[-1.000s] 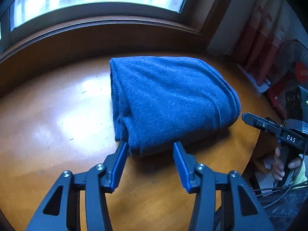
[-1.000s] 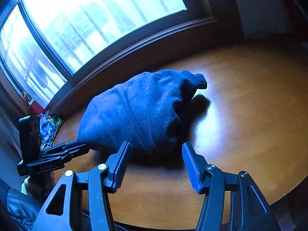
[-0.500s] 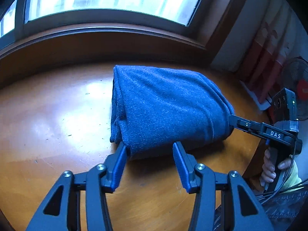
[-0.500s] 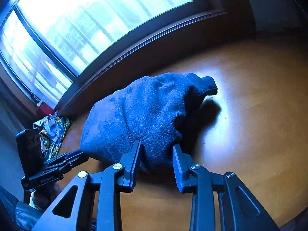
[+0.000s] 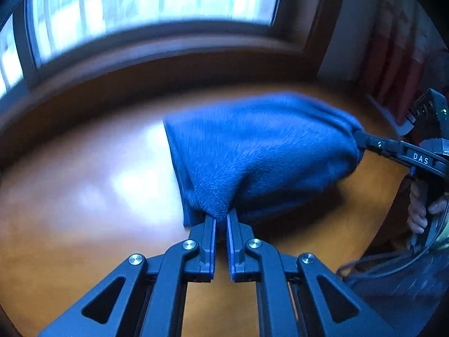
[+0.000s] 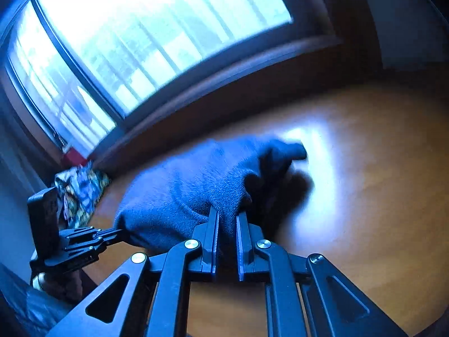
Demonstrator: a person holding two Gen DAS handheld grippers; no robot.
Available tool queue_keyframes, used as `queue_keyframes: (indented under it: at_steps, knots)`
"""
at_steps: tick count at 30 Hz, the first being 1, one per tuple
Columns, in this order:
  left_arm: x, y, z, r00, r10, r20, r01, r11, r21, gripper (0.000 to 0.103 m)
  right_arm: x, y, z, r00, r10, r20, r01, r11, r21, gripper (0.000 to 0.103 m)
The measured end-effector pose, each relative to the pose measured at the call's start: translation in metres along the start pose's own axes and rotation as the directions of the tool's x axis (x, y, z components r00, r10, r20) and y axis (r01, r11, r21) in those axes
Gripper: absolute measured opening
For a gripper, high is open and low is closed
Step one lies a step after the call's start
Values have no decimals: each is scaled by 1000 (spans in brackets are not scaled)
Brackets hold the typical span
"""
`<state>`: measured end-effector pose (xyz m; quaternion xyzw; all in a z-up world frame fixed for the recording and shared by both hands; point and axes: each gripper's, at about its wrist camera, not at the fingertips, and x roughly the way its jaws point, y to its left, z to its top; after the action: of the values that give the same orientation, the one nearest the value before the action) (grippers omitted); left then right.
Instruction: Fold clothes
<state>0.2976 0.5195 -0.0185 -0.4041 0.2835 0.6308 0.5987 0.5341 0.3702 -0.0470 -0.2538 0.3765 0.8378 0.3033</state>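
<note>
Both tongs are pinched narrow on the blue garment [image 5: 261, 154], which lies bundled at mid-frame on the wooden bench [image 5: 84, 196]. Left tongs [image 5: 221, 219] bite a small tuft of its near edge at lower centre of the left view; right tongs [image 6: 228, 220] grip another bunched edge at lower centre of the right view. Each bite looks shallow and may catch only the top layer, so a lift could peel the folded layers apart. Pulling the two ends unevenly could skew the bundle or drag it across the glossy bench. Blur suggests quick motion, which may shake a thin grip loose.
</note>
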Motion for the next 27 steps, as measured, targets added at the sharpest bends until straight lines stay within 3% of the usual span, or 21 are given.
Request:
queue_keyframes:
  at_steps: [5,10,11,14,16,18,19,21,24,27]
  knots:
    - [-9,-2,-15,999,14,-49,-10,998,68,9,-5,12,-19,998,-30,-60,26,998,-63,12]
    - [-47,2,-3,1000,-2,22,0,996,93,13,-18,19,-16,997,-25,-73,22,999,-40,21]
    - [-52,0,3,999,-13,50,8,995,98,22,-23,18,-14,999,-13,-51,12,1000,-21,24]
    - [-49,-9,22,991,-42,125,29,994,105,65,-31,10,-6,1000,1,19,-2,998,61,36]
    - [-35,-14,31,987,-54,151,37,993,114,67,-27,6,3,999,-23,43,18,994,105,36]
    - [-8,-18,39,992,-61,110,50,993,105,67,-11,1,13,998,-45,38,40,990,134,36]
    - [2,-19,41,994,-65,92,55,993,101,67,-5,2,16,998,-52,31,48,990,131,30]
    - [14,-20,37,997,-32,69,24,993,114,69,4,6,21,996,-83,24,80,990,114,7]
    - [17,-19,31,999,3,54,-10,990,139,69,-7,7,28,985,-149,90,140,985,96,5]
    - [22,-20,30,999,10,44,-15,991,136,69,-14,-6,32,968,-228,101,216,969,121,0]
